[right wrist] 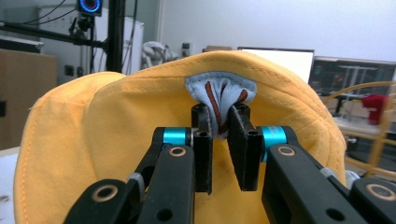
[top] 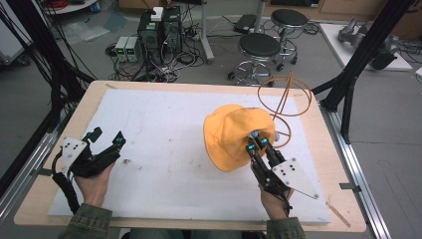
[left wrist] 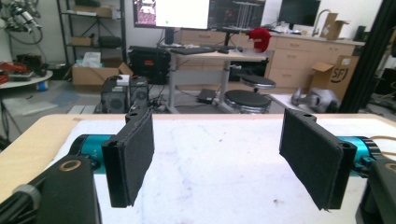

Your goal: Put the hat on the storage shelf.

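Observation:
A yellow fabric hat [top: 231,135] hangs lifted above the white mat, right of centre. My right gripper [top: 258,144] is shut on its rim, pinching a fold of yellow cloth with the pale blue lining [right wrist: 222,95] between the pads. In the right gripper view the hat [right wrist: 107,121] drapes around and behind the jaws. My left gripper [top: 105,139] stands open near the table's left edge, low over the mat, with nothing between its wide-apart pads [left wrist: 133,158].
A thin orange wire stand [top: 284,97] of hoops rises just behind the hat at the right. The white mat [top: 164,129] covers the wooden table [top: 94,92]. Stools [top: 259,47] and computer towers stand on the floor beyond the far edge.

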The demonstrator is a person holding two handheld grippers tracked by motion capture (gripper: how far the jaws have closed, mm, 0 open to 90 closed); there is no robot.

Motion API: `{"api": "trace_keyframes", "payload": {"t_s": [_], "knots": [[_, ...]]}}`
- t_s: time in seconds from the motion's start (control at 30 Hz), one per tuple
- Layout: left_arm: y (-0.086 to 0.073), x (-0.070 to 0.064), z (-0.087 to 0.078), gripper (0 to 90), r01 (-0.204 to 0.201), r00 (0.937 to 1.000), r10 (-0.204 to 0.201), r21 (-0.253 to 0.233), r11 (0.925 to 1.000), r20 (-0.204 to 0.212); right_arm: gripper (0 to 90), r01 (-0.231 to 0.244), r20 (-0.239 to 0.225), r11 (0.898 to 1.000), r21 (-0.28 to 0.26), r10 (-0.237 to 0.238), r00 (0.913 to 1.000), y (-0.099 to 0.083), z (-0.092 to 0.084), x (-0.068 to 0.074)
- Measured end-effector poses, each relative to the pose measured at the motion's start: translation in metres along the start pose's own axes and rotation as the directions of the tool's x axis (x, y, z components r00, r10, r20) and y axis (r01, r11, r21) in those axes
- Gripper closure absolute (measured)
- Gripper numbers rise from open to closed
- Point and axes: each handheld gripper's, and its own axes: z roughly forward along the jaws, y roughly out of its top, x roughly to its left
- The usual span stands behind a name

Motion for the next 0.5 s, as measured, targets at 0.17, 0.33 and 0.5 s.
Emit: {"api": "trace_keyframes", "payload": {"t_s": [0.17, 0.33, 0.5], "knots": [[-0.012, 0.006, -0.002, 26.7, -0.006, 0.9996, 0.007, 0.027, 0.9996, -0.026, 80.2, -0.002, 0.033, 1.000, -0.027, 0.003, 0.9994, 0.008, -0.011, -0.011], [-0.023, 0.012, -0.003, 26.7, 0.007, 0.9990, -0.005, 0.052, 0.9986, -0.043, 80.2, 0.011, 0.066, 0.998, -0.068, -0.006, 0.9978, 0.023, -0.023, -0.023], [-0.029, 0.011, -0.004, 26.7, -0.017, 0.9992, 0.020, 0.071, 0.9973, -0.035, 80.1, 0.030, 0.076, 0.996, -0.082, -0.024, 0.9968, 0.036, -0.026, -0.029]]}}
